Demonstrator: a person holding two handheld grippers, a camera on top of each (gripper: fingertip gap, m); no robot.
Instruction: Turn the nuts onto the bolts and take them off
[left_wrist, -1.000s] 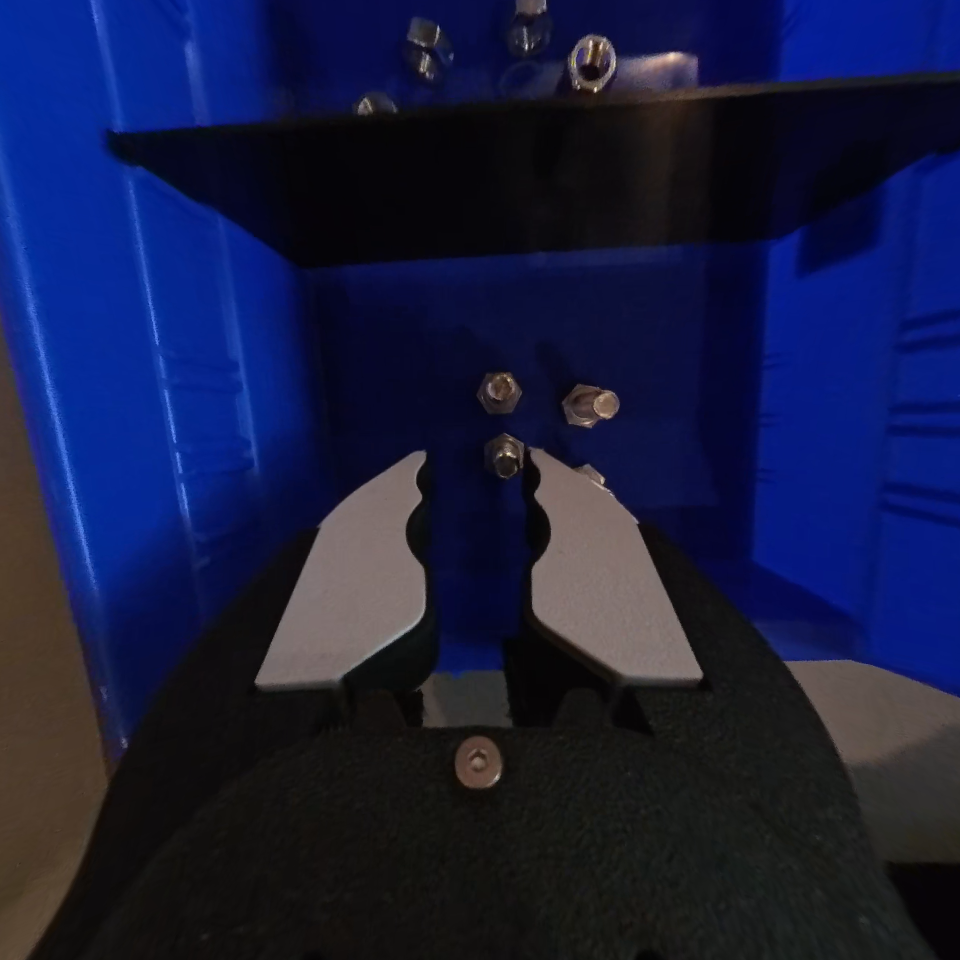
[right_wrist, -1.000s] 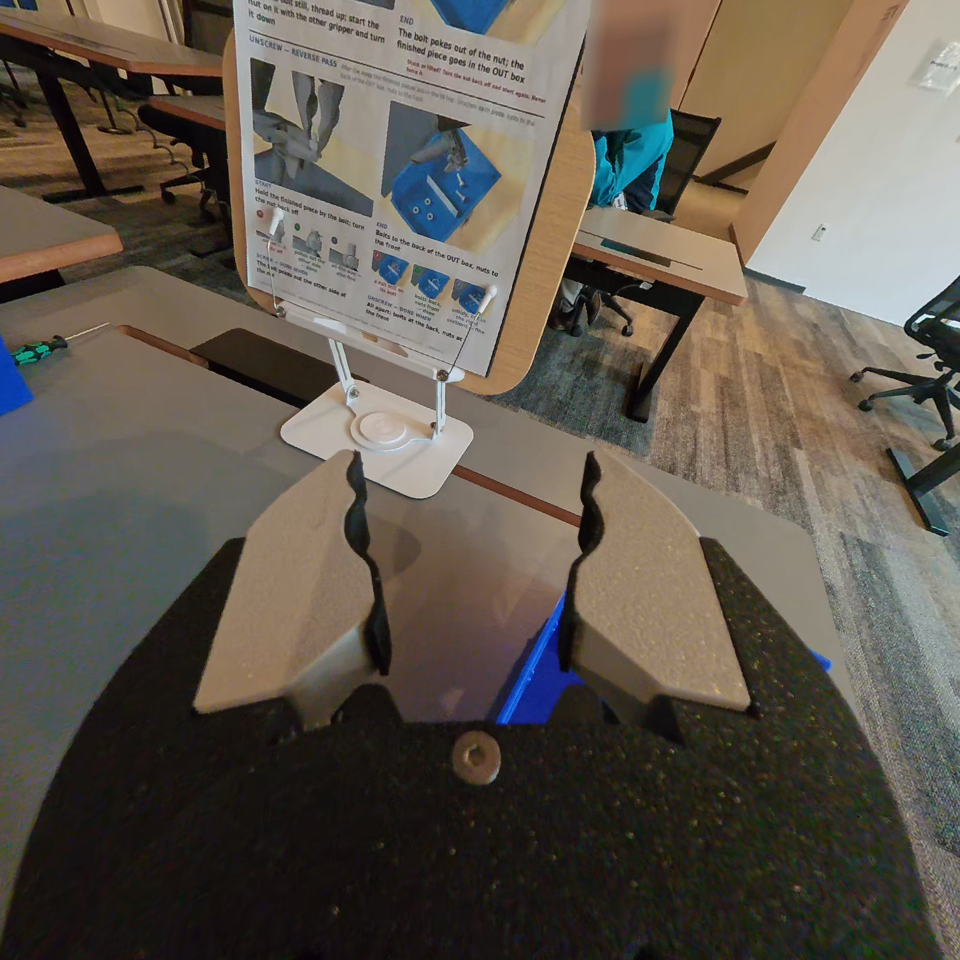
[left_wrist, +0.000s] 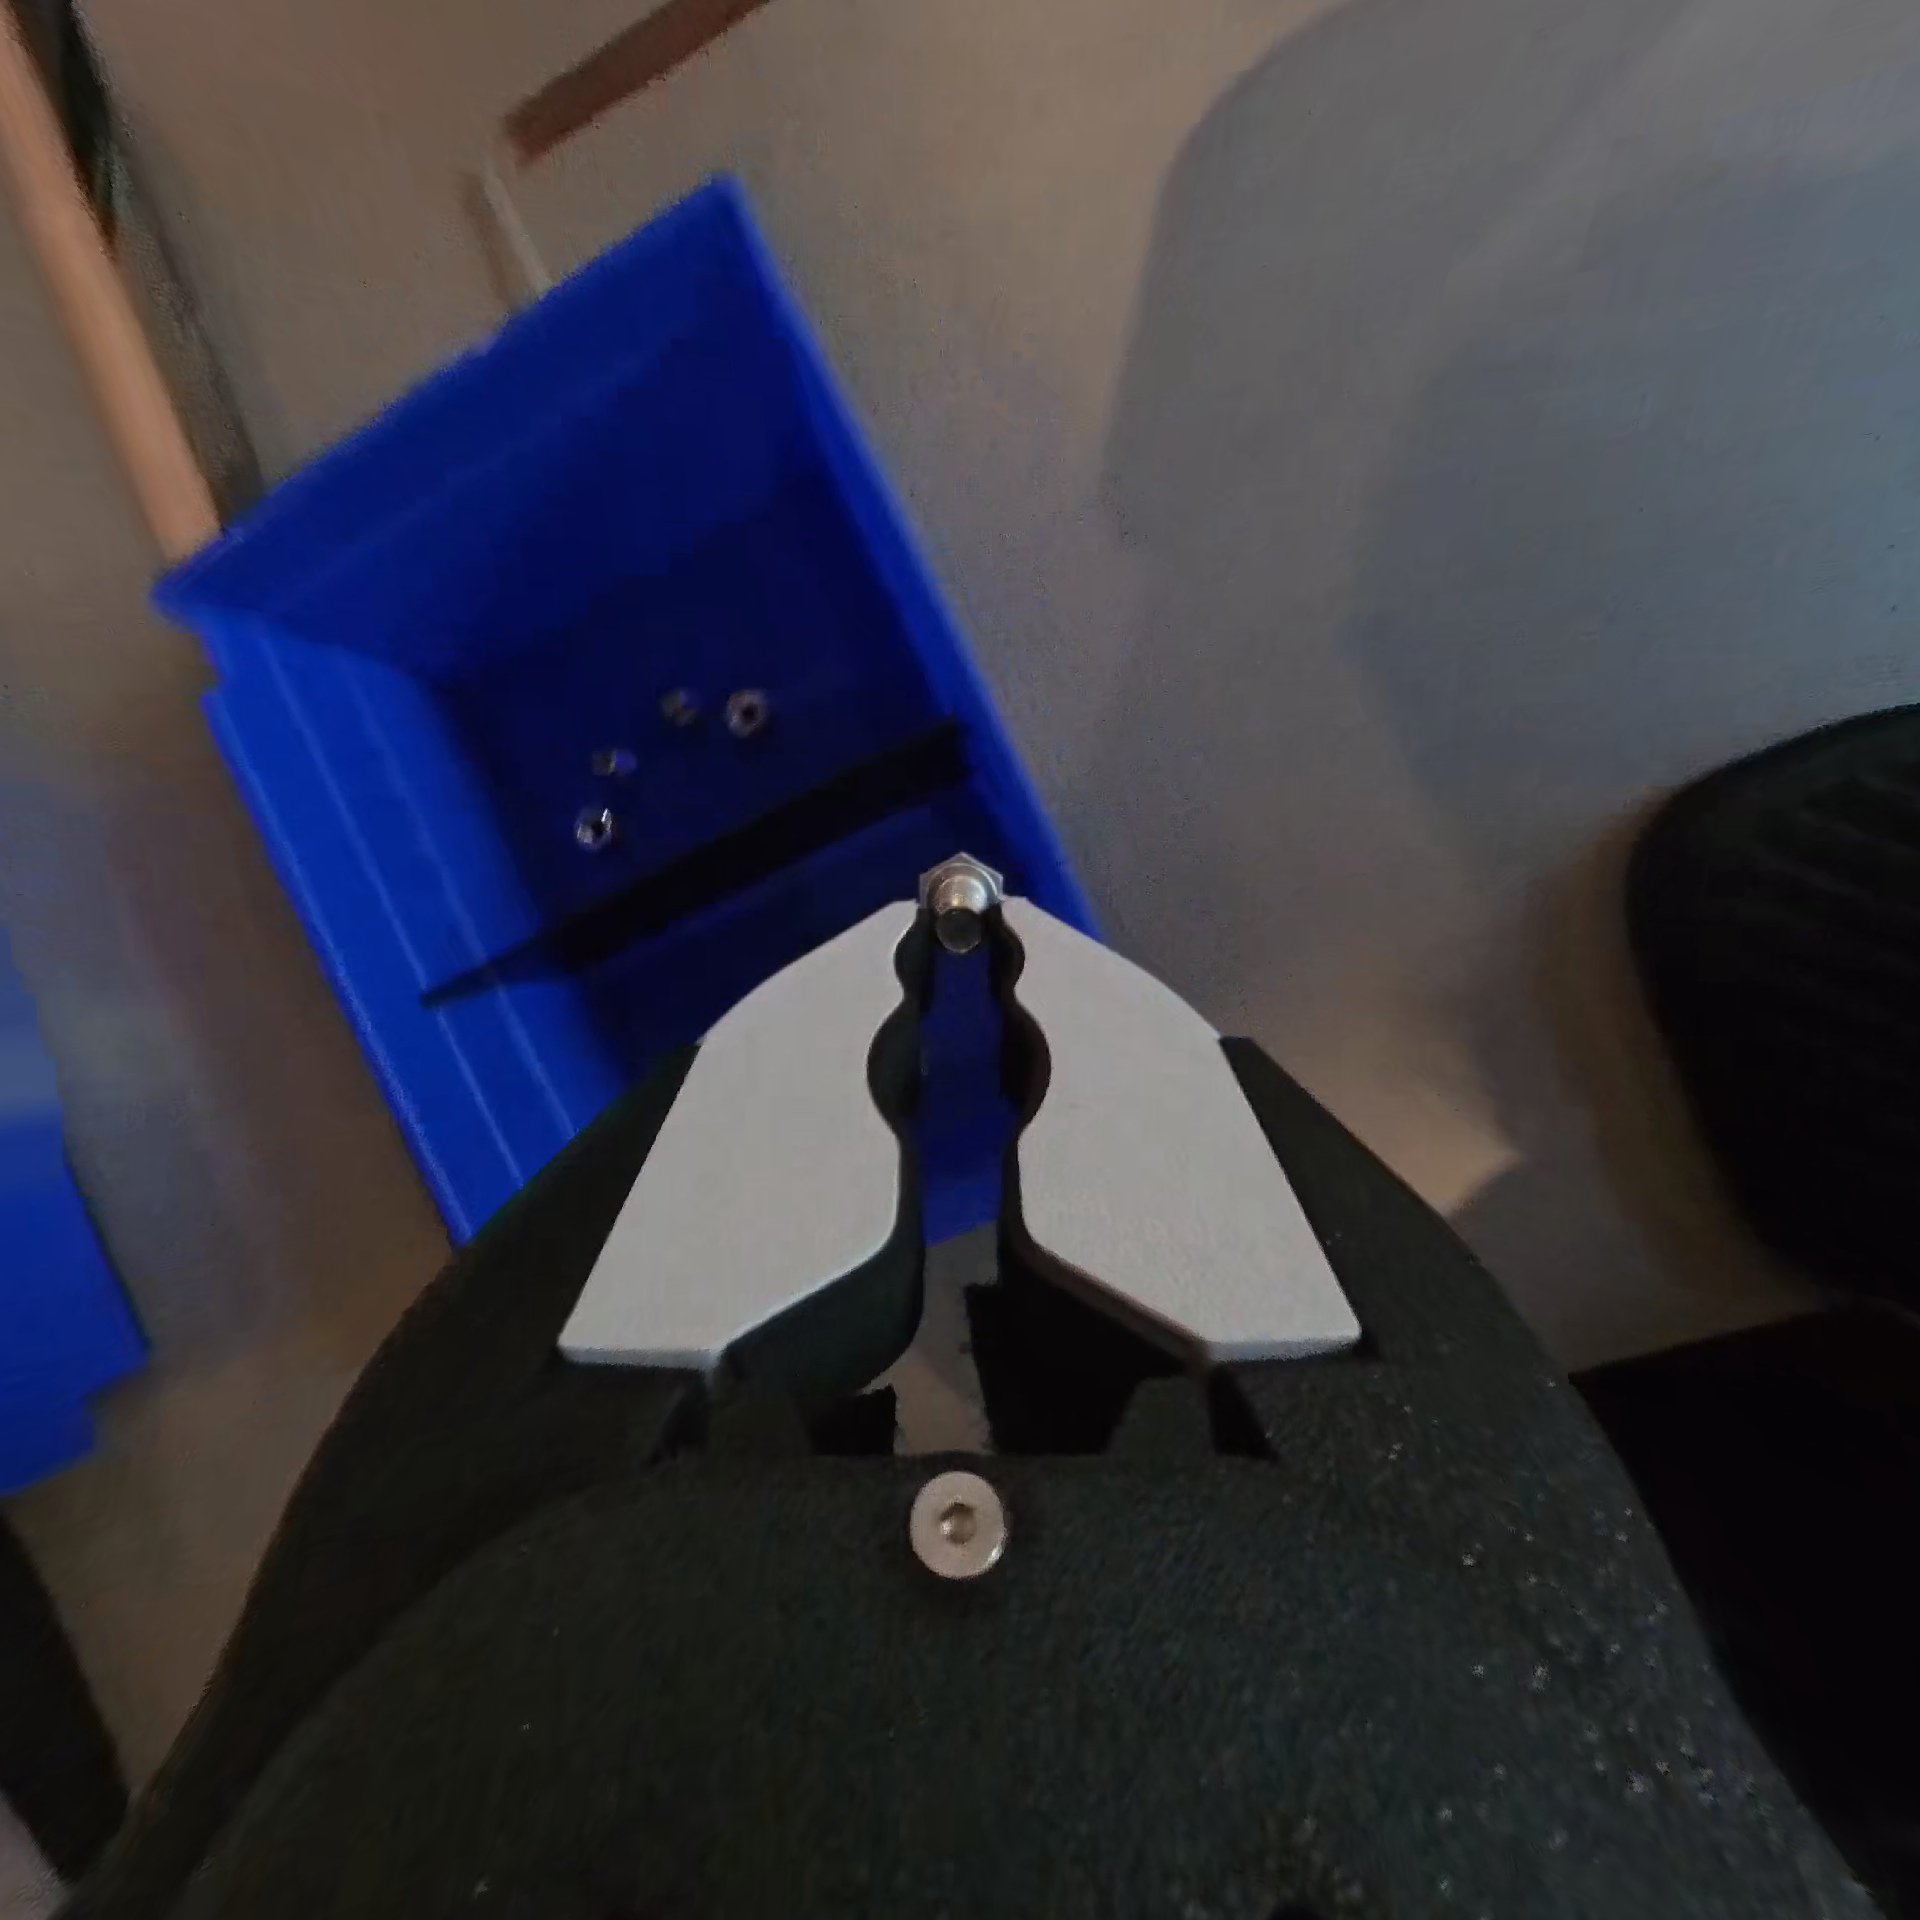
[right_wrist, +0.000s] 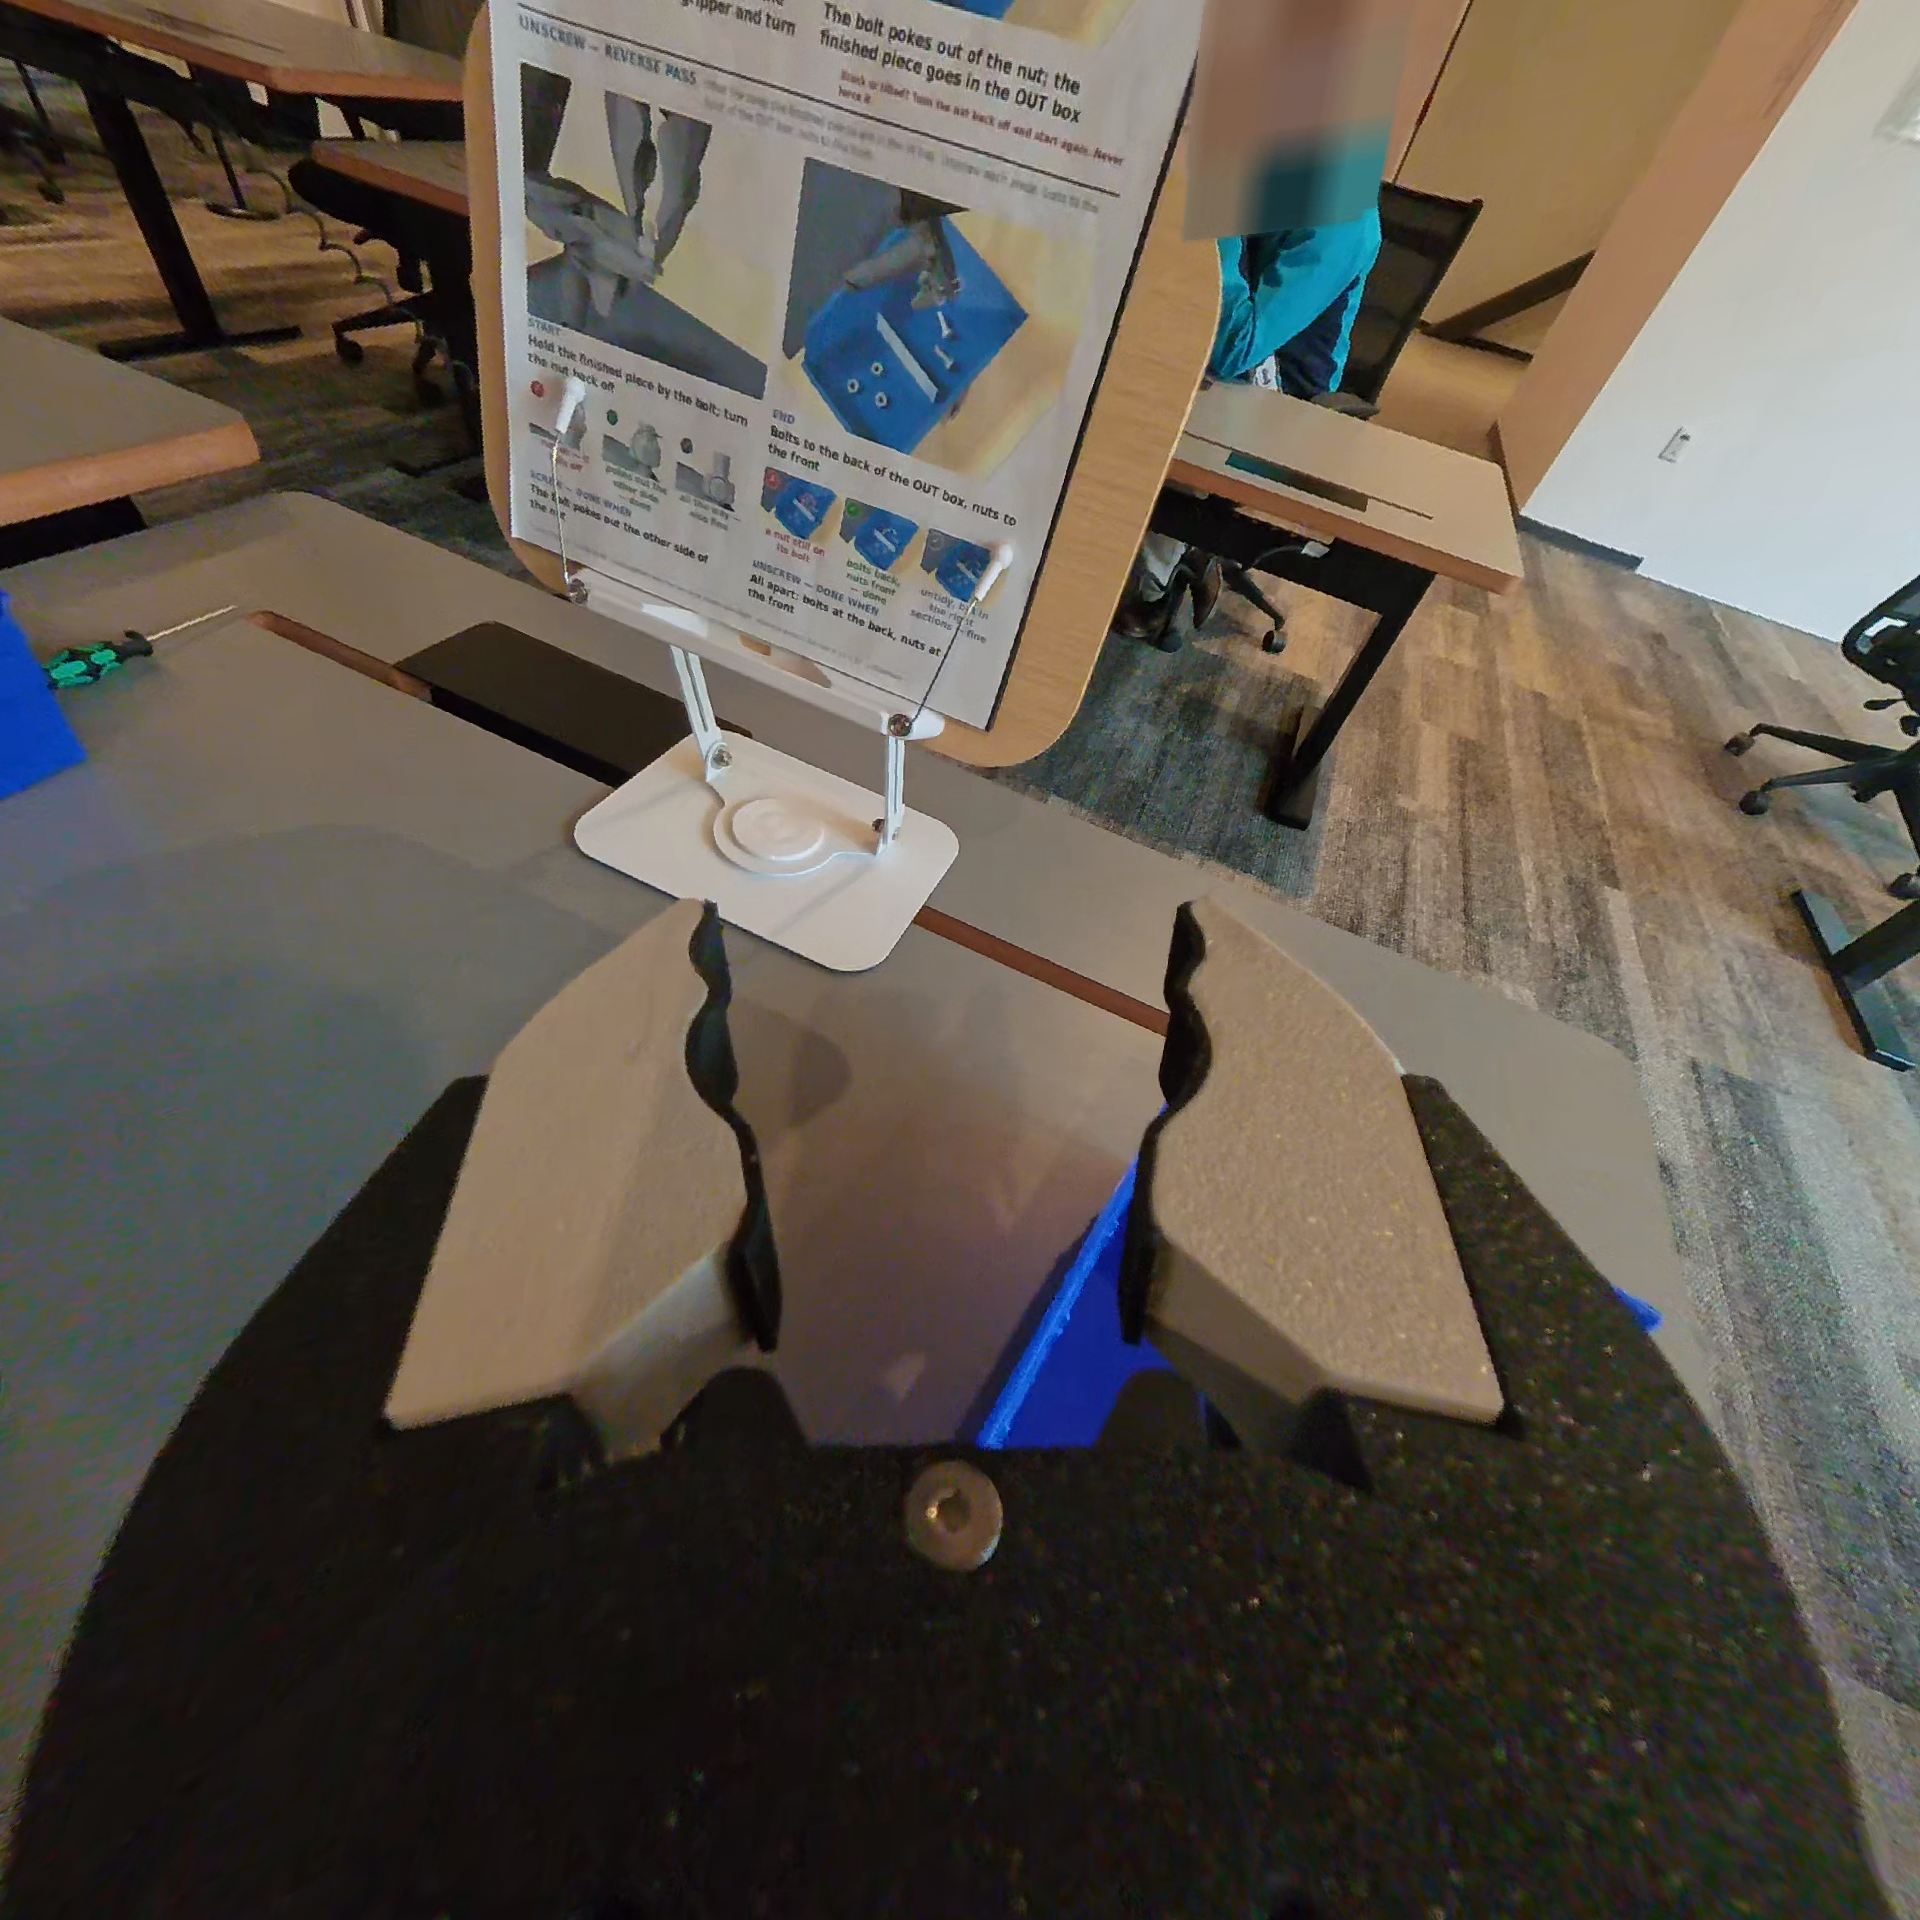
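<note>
steel bolt with nut (left_wrist: 961, 902) pinched at left gripper (left_wrist: 958, 925) tips, above blue bin (left_wrist: 644, 582). right gripper (right_wrist: 940, 935) spread, empty. likely next: right grips nut, unscrews.

Shiny metal bolt (left_wrist: 958, 902); glossy blue plastic bin (left_wrist: 582, 582); matt grey tabletop (right_wrist: 260, 935); rough black foam gripper body.

The left gripper (left_wrist: 961, 920) is closed at the fingertips on a small piece, held clear above the surface. The right gripper (right_wrist: 940, 914) is held wide apart, empty.
</note>
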